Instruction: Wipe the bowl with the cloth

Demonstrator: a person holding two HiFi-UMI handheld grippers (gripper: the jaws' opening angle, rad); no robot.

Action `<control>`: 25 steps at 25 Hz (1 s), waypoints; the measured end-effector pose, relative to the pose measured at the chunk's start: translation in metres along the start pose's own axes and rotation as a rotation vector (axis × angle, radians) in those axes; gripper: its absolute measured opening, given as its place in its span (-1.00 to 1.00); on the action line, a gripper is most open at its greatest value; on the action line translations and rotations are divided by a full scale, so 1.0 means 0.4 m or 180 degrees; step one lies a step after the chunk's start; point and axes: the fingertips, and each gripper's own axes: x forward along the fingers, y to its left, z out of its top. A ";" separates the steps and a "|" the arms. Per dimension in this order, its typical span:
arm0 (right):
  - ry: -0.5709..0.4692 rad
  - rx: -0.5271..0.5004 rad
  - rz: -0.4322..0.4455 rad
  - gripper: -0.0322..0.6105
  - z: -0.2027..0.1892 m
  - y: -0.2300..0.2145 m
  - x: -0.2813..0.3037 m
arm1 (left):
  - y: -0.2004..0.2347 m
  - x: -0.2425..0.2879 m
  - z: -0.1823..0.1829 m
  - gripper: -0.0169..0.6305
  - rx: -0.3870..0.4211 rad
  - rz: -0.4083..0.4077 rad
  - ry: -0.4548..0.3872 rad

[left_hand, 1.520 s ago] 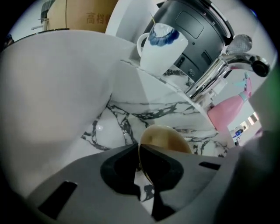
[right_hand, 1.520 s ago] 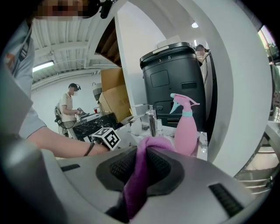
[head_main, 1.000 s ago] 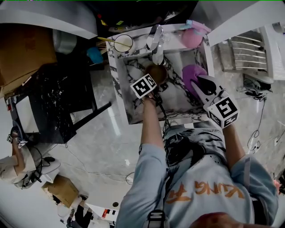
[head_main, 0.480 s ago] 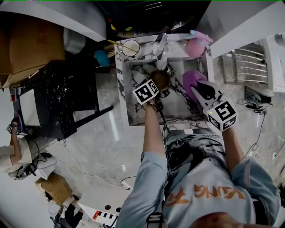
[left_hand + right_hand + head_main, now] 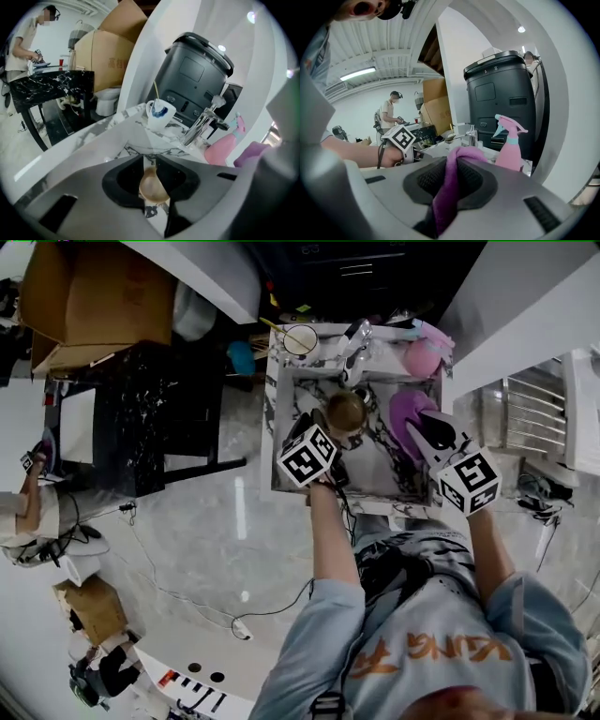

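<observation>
Bowl in the sink, cloth gripped

Head view: the bowl (image 5: 346, 412) sits in the marble sink (image 5: 277, 427) with the left gripper (image 5: 326, 427) at its rim, tips hard to see. Left gripper view: jaws closing, bowl showing in the gap, contact unclear. Right gripper view: the right gripper (image 5: 454, 164) is clamped on the purple cloth (image 5: 443, 197), whose lower end is cut off.

Locate the bowl (image 5: 346, 412) inside the sink (image 5: 275, 427), near its middle. Find the cloth (image 5: 405, 413) just right of the bowl, over the sink. Look behind the bowl, on the back ledge, for the faucet (image 5: 354, 341). Left of the faucet, note the cup (image 5: 300, 339). Right of the faucet, note the spray bottle (image 5: 424, 354). Left of the sink, well apart, note a table (image 5: 141, 418), with a box (image 5: 94, 296) beyond.
</observation>
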 end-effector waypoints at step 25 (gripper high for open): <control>-0.1369 -0.0437 0.0222 -0.66 0.372 0.010 -0.211 | -0.329 -0.624 0.228 -0.88 0.0982 0.0197 -0.2415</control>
